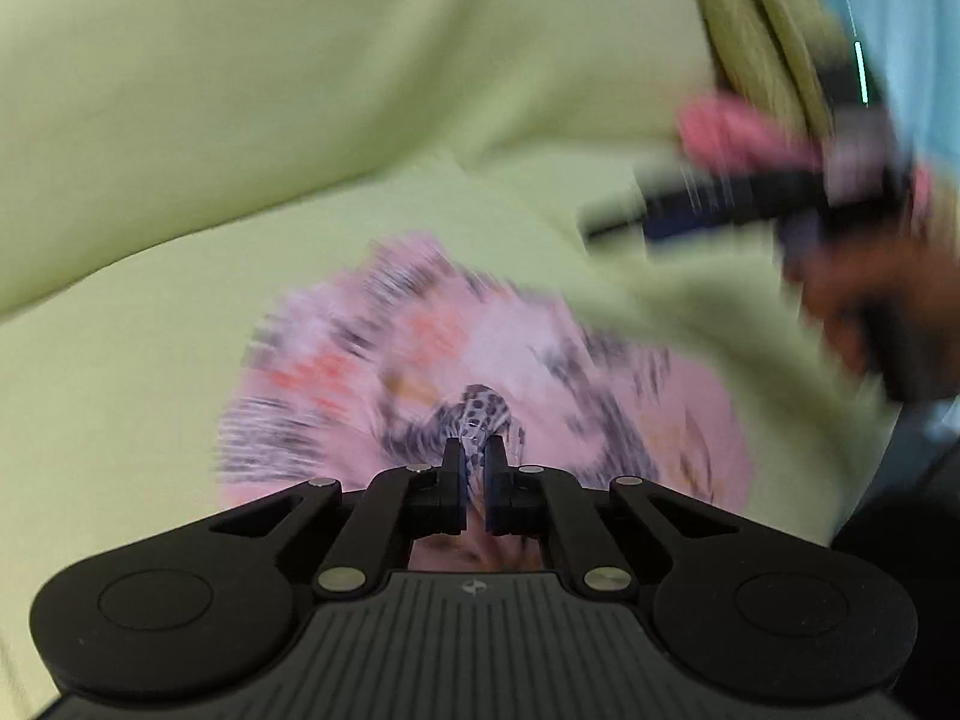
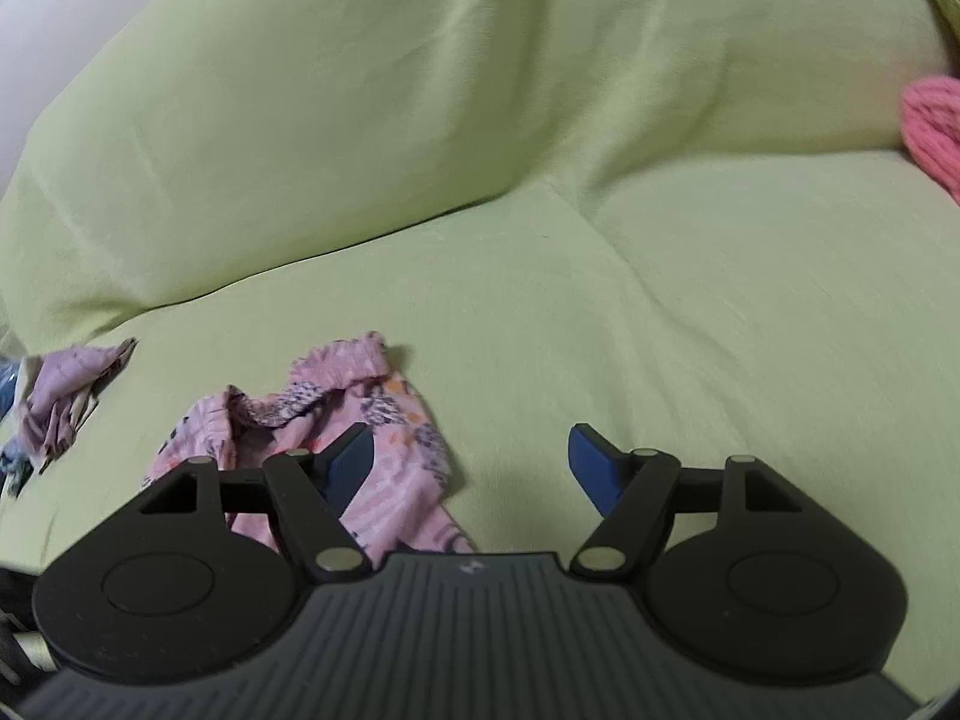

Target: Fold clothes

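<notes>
A small pink patterned garment [image 1: 372, 372] lies crumpled on the green-covered sofa seat [image 1: 120, 396]. My left gripper [image 1: 474, 450] is shut on a raised fold of it, and spotted cloth pokes up between the pads. In the right wrist view the same garment [image 2: 408, 420] lies in a loose heap under the left finger. My right gripper [image 2: 471, 438] stands open just above the seat, with nothing between its blue pads. In the left wrist view the right gripper [image 1: 690, 210] shows blurred at the upper right, carried by a hand [image 1: 870, 300].
A lilac cloth [image 2: 60, 396] lies bunched at the seat's left edge. A pink knitted item [image 2: 936, 126] sits at the far right against the green backrest [image 2: 480, 90]. Bare seat [image 2: 720, 330] stretches to the right of the garment.
</notes>
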`<action>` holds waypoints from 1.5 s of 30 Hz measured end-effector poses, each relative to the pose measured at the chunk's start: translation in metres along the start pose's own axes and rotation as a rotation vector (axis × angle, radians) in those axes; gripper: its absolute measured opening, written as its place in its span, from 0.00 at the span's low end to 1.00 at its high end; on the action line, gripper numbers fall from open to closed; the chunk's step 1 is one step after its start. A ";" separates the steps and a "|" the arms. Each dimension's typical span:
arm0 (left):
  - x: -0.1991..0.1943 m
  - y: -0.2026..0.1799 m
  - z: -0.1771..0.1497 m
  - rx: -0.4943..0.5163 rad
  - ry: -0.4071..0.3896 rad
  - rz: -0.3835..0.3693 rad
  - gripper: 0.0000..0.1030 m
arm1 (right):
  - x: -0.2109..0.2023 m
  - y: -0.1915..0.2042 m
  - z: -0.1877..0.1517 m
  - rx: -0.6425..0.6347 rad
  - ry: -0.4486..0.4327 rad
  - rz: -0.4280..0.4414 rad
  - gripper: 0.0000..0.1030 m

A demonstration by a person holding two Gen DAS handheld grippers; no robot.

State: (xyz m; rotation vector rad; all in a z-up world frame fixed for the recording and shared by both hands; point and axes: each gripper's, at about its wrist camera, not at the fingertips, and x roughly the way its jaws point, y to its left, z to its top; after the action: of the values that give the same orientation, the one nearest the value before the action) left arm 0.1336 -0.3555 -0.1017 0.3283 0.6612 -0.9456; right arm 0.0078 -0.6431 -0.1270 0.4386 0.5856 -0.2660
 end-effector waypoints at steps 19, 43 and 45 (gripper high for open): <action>0.023 0.229 0.018 -0.152 0.042 0.218 0.05 | 0.113 0.061 0.028 -0.477 0.084 0.162 0.66; 0.039 0.244 0.014 -0.266 0.103 0.039 0.26 | 0.113 0.111 0.027 -0.800 -0.023 0.175 0.16; 0.044 0.247 0.014 -0.280 0.100 0.018 0.09 | 0.118 0.109 0.028 -0.752 -0.018 0.166 0.16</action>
State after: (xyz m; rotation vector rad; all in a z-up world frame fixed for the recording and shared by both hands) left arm 0.3617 -0.2537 -0.1252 0.1330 0.8697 -0.8104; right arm 0.1553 -0.5748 -0.1400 -0.2421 0.5831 0.1169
